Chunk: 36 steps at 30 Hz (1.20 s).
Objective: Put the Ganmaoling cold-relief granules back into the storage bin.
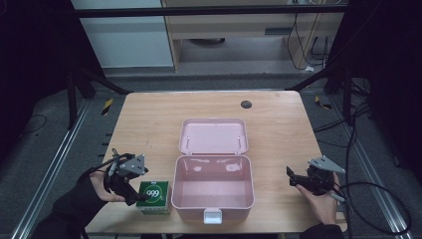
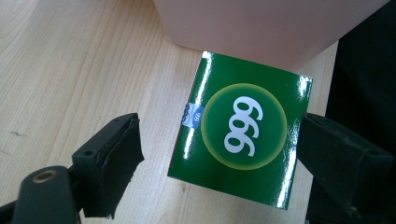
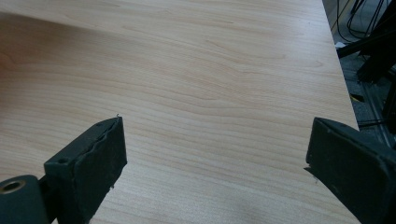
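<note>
The green box (image 2: 240,133) is straddled by the wide-open left gripper (image 2: 219,154), just beside the open pink case (image 1: 213,186). The right gripper (image 3: 215,158) is held spread, empty, above the table (image 3: 210,70).

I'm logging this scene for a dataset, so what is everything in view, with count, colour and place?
Table: one, light wood, centre of the high view.
Storage box: one, pink, open and empty, near edge at centre; lid lying back behind it.
Small carton: one, green with "999", against the box's left side.
Round spot: one, dark, far part of the table.
Left gripper: one, black, open, its jaws on either side of the carton.
Right gripper: one, black, open, over bare table right of the box.
</note>
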### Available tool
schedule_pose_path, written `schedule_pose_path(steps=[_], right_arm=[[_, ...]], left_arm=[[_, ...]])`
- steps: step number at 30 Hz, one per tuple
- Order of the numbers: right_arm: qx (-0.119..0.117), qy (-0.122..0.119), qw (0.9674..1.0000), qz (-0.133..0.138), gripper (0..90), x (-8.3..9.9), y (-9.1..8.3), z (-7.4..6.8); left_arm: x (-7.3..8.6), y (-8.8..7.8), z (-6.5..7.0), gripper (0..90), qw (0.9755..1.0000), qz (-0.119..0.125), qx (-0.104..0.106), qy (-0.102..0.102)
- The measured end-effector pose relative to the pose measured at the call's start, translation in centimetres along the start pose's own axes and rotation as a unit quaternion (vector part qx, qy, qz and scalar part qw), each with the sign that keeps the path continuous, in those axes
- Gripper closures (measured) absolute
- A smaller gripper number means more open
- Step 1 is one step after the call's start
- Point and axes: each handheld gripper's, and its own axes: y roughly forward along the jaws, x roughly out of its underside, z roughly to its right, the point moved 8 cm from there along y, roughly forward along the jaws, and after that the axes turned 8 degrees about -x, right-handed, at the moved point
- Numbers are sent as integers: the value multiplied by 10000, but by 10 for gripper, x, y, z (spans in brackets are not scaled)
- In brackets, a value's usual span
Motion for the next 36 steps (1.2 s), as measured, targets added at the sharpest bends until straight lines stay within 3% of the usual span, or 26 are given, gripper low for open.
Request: schedule_pose_path(steps=[20, 36], right_arm=[[-25, -32, 9999, -137, 39, 3, 3, -2], [-33, -82, 9998, -204, 31, 4, 4, -2]], left_arm=[[1, 22, 12, 92, 9989, -342, 143, 294], [2, 36, 19, 76, 9975, -474, 266, 454]])
